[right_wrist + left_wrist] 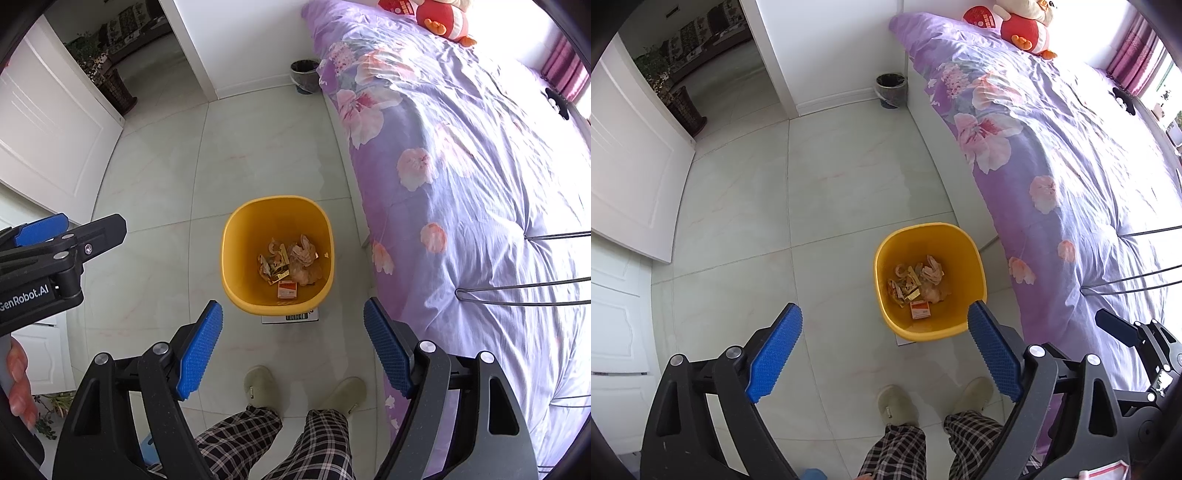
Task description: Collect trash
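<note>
A yellow bin (pixel 886 254) (pixel 236 236) stands on the tiled floor beside the bed. Crumpled wrappers and a small orange box (pixel 921 309) (pixel 287 289) lie at its bottom. A flat white box (pixel 290 316) sticks out from under its near edge. My left gripper (pixel 884 325) hangs open above the floor, with the bin's near rim between its blue pads and nothing held. My right gripper (pixel 293 319) is open too, high above the bin's near edge, empty. In the right wrist view the left gripper's side (pixel 55 240) shows at the left.
A bed with a purple floral quilt (pixel 1052 147) (pixel 480 166) fills the right side. A small dark bin (pixel 891 89) stands in the far corner by the wall. A white door (pixel 628 155) is open at the left. The person's slippers (pixel 894 402) and plaid trousers are below me.
</note>
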Action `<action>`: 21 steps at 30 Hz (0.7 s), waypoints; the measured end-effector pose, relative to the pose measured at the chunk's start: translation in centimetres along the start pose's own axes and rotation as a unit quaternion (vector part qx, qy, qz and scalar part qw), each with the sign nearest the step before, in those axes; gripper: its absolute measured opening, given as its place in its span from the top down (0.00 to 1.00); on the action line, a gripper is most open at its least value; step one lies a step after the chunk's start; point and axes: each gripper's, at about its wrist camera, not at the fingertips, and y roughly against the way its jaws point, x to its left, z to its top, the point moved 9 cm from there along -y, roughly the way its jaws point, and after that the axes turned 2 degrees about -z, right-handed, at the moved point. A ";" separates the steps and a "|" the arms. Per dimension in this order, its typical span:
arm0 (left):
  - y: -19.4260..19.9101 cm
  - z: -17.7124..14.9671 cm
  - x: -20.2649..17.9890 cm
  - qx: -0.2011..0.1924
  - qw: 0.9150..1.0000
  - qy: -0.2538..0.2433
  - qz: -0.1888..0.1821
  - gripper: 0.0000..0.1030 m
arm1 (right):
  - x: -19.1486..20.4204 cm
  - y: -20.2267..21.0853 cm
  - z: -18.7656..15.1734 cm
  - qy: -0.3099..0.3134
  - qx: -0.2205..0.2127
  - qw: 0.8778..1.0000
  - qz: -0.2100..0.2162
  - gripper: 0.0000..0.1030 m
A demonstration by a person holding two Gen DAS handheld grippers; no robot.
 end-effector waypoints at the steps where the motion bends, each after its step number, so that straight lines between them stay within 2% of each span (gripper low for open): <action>1: 0.0 0.0 0.1 -0.001 1.000 -0.001 0.001 0.11 | 0.0 0.0 0.0 0.000 0.001 1.000 0.000 0.23; 6: 0.1 0.0 0.1 -0.005 1.000 -0.002 0.002 0.14 | 0.0 -0.1 -0.1 0.000 0.002 1.000 -0.001 0.23; 8: 0.1 0.1 0.1 -0.008 1.000 -0.003 0.002 0.26 | 0.0 -0.1 -0.1 0.000 0.002 1.000 -0.001 0.23; 9: 0.1 0.2 0.0 -0.008 1.000 -0.004 0.000 0.28 | 0.0 -0.1 -0.1 0.000 0.003 1.000 -0.001 0.23; 11: 0.1 0.3 0.0 -0.009 1.000 -0.004 -0.006 0.38 | 0.0 -0.1 -0.1 0.001 0.003 1.000 -0.001 0.23; 18: 0.2 0.5 0.2 -0.012 1.000 -0.003 -0.003 0.35 | 0.1 -0.2 -0.3 0.001 0.004 1.000 -0.003 0.23; 21: 0.1 0.6 0.2 -0.010 1.000 -0.004 0.001 0.16 | 0.1 -0.2 -0.3 0.001 0.005 1.000 -0.003 0.23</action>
